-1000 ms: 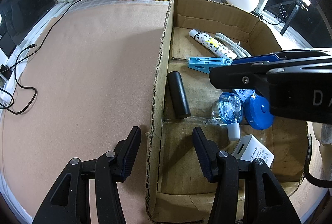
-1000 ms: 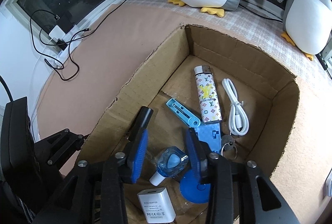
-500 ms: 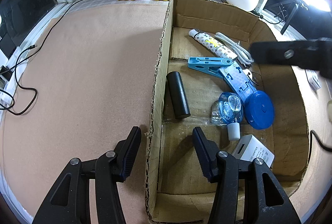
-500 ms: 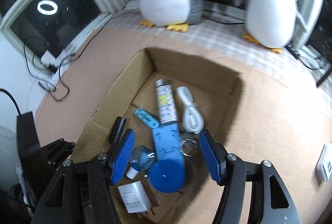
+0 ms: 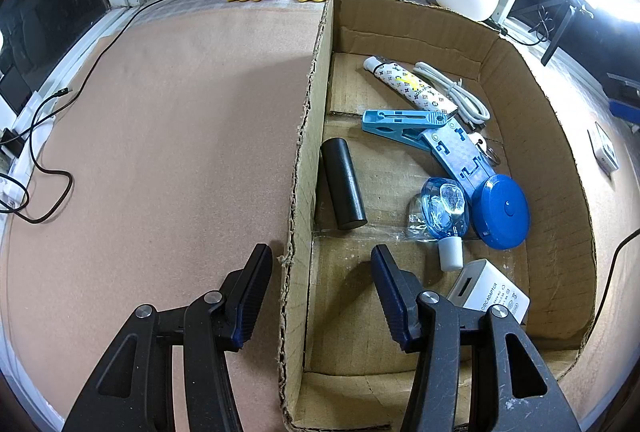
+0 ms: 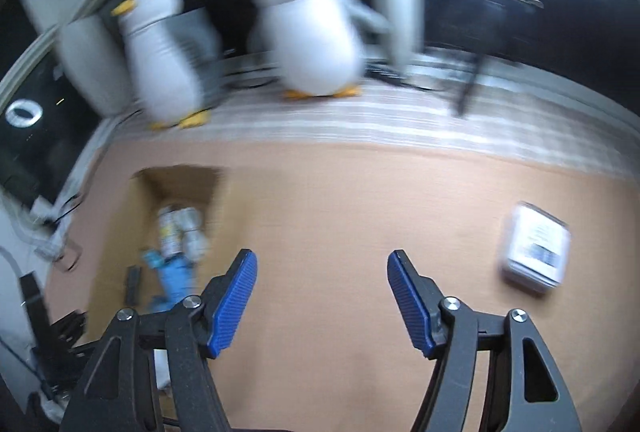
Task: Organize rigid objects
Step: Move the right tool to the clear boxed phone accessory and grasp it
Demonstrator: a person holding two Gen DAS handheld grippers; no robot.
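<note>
Left wrist view: the left tool (image 5: 320, 272) hangs wide open and empty, its fingers straddling the near left wall of the cardboard box (image 5: 308, 136). Inside lie a black cylinder (image 5: 343, 184), blue clip (image 5: 400, 122), patterned lighter (image 5: 408, 86), white cable (image 5: 452, 92), blue tape measure (image 5: 502, 212), small blue bottle (image 5: 444, 210) and white charger (image 5: 488, 296). Unlike a second ago, the other tool no longer crosses above the box.

Right wrist view, blurred: the right tool (image 6: 322, 292) is wide open and empty over bare surface (image 6: 340, 200). A white boxy device (image 6: 536, 248), likely the next item, lies ahead to its right, nearer this hand. The box, under the tool earlier, now sits far left.
</note>
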